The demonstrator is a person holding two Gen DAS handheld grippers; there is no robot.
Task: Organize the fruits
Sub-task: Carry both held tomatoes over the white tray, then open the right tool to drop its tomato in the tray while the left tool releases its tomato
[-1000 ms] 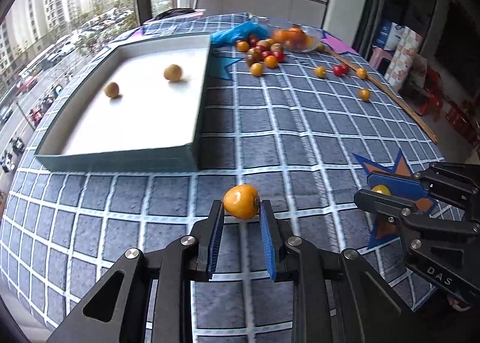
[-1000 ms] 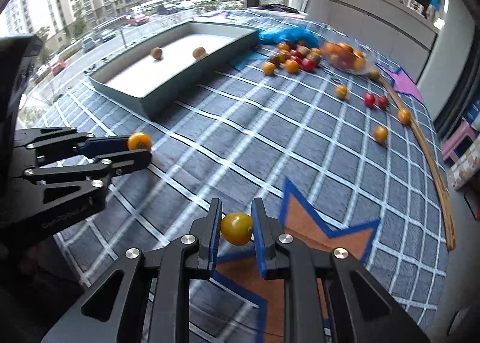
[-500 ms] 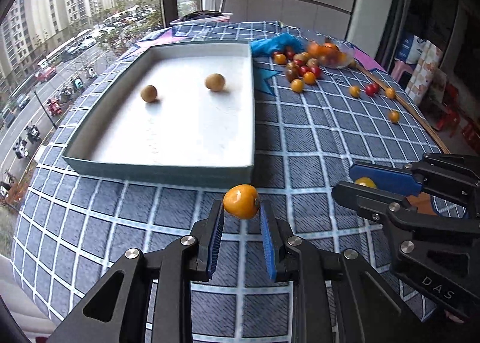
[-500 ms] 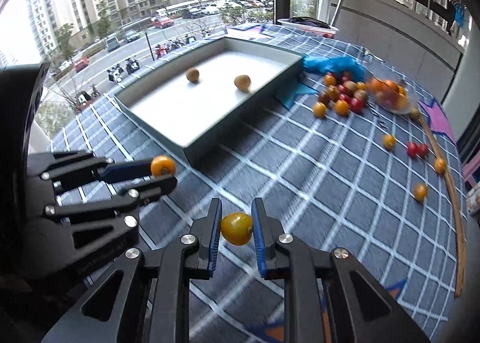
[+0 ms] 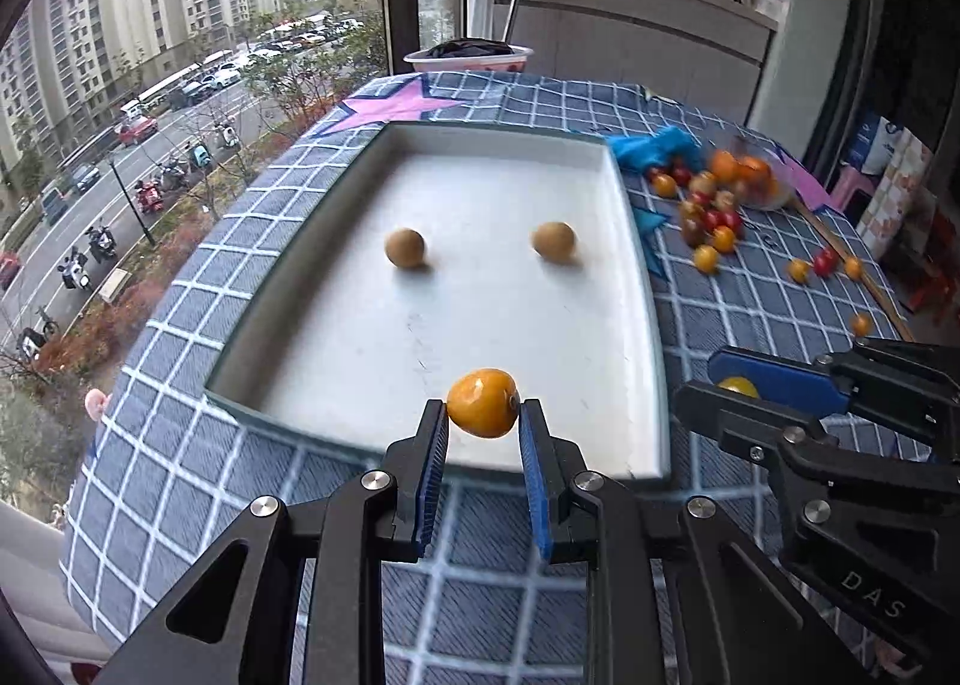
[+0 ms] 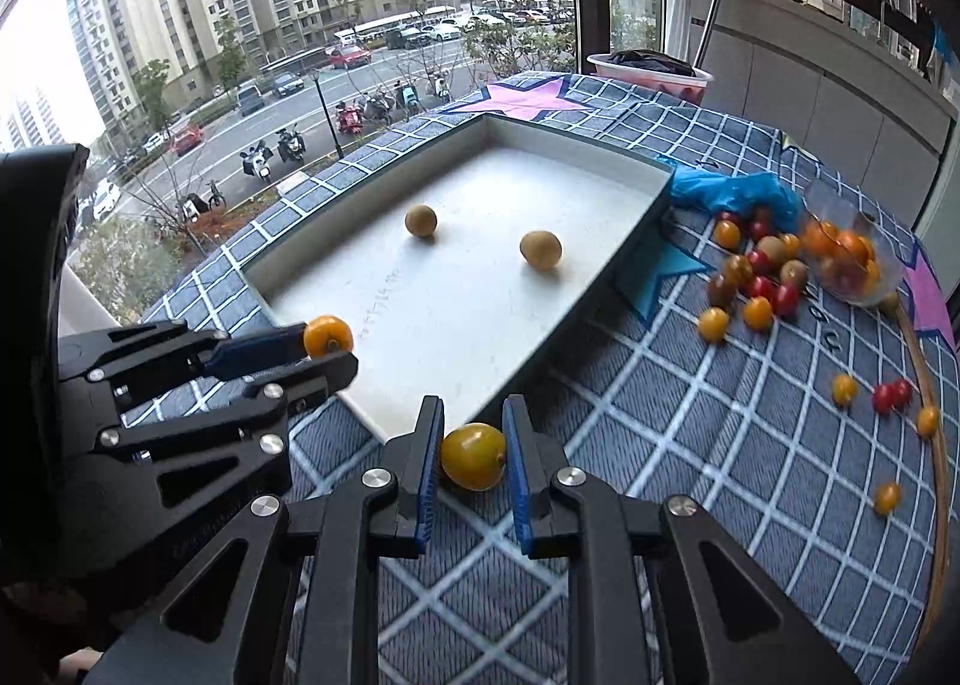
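My left gripper is shut on an orange tomato and holds it over the near edge of the white tray. My right gripper is shut on a yellow tomato just short of the tray's near corner. Two brown fruits lie in the tray. The left gripper with its orange tomato shows at the left of the right wrist view. The right gripper shows at the right of the left wrist view, its yellow tomato partly hidden.
Several loose red, orange and yellow tomatoes lie on the checked cloth right of the tray, by a clear bowl and blue plastic. A wooden stick runs along the right. A pink-rimmed bowl stands at the far table edge.
Both grippers have moved forward toward the tray with their tomatoes. The left one now reaches over the tray's near edge; the right one has come up to its corner.
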